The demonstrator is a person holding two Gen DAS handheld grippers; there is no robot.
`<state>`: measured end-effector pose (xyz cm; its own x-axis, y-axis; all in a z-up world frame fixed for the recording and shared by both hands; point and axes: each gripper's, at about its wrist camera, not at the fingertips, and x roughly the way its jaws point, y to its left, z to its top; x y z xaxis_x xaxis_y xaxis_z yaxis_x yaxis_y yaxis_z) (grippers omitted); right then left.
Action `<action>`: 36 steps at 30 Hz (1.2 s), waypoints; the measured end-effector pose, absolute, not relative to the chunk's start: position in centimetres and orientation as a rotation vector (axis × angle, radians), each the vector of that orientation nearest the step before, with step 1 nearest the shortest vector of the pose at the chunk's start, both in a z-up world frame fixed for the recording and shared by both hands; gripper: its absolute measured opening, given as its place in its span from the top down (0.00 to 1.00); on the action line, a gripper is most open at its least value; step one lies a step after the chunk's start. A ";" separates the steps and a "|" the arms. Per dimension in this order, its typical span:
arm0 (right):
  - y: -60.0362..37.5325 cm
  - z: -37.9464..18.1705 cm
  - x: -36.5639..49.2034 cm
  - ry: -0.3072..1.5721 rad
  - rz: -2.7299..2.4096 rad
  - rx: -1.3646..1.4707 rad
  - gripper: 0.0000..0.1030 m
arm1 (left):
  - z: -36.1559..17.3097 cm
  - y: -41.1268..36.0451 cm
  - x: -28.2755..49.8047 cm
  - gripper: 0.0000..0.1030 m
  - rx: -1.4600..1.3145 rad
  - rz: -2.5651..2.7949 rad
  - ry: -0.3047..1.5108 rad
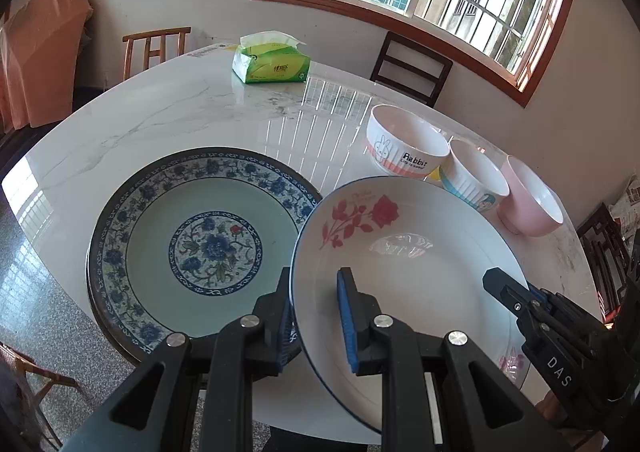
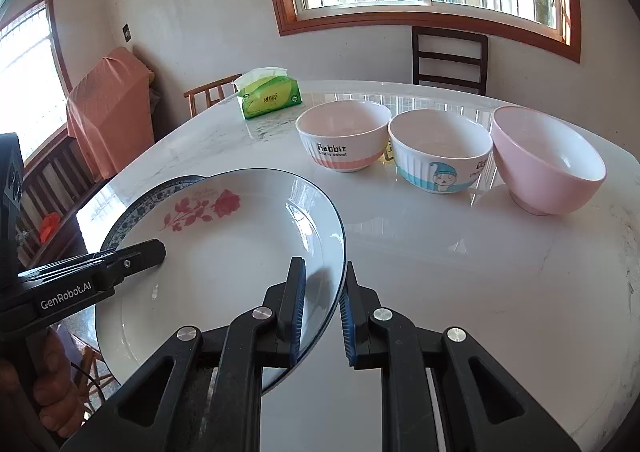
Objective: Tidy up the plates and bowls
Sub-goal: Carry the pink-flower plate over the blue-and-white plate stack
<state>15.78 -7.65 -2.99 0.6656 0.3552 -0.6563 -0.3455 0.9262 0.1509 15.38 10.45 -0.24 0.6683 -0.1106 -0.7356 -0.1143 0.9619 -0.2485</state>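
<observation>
A white plate with a red rose print (image 1: pixel 420 272) hangs tilted just above the table, one edge over a blue floral plate (image 1: pixel 200 244) that lies flat on the marble. My left gripper (image 1: pixel 316 280) is shut on the white plate's left rim. My right gripper (image 2: pixel 324 264) is shut on the opposite rim of the white plate (image 2: pixel 224 252). Behind it stand three bowls in a row: a Rabbit bowl (image 2: pixel 344 135), a bowl with a blue cartoon figure (image 2: pixel 440 151) and a pink bowl (image 2: pixel 548 159). The blue floral plate (image 2: pixel 132 211) is mostly hidden in the right wrist view.
The white marble table (image 2: pixel 440 272) carries a green tissue pack (image 1: pixel 272 59) at its far side. A dark chair (image 2: pixel 450 55) and a light wooden chair (image 1: pixel 156 47) stand behind the table. A hand (image 2: pixel 48 392) grips the left tool's handle.
</observation>
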 end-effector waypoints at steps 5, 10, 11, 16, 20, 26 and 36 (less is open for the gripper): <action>-5.4 -3.1 16.1 0.746 0.426 -0.012 0.84 | -0.4 12.8 15.3 0.80 -0.307 0.035 0.839; -3.1 -3.2 16.6 0.749 0.457 -0.038 0.84 | -0.6 15.0 15.2 0.80 -0.331 0.068 0.834; -2.7 -3.3 16.7 0.750 0.463 -0.040 0.84 | -0.7 15.4 15.2 0.80 -0.336 0.075 0.833; -0.5 -3.5 17.2 0.753 0.493 -0.060 0.84 | -0.9 17.6 15.2 0.80 -0.358 0.108 0.830; 1.2 -3.7 17.7 0.756 0.515 -0.075 0.84 | -1.1 19.0 15.4 0.80 -0.366 0.136 0.828; 3.1 -4.4 18.6 0.761 0.551 -0.084 0.84 | -1.6 21.2 15.8 0.80 -0.382 0.171 0.830; 5.2 -5.7 19.5 0.770 0.580 -0.102 0.83 | -2.5 23.0 16.2 0.80 -0.392 0.199 0.833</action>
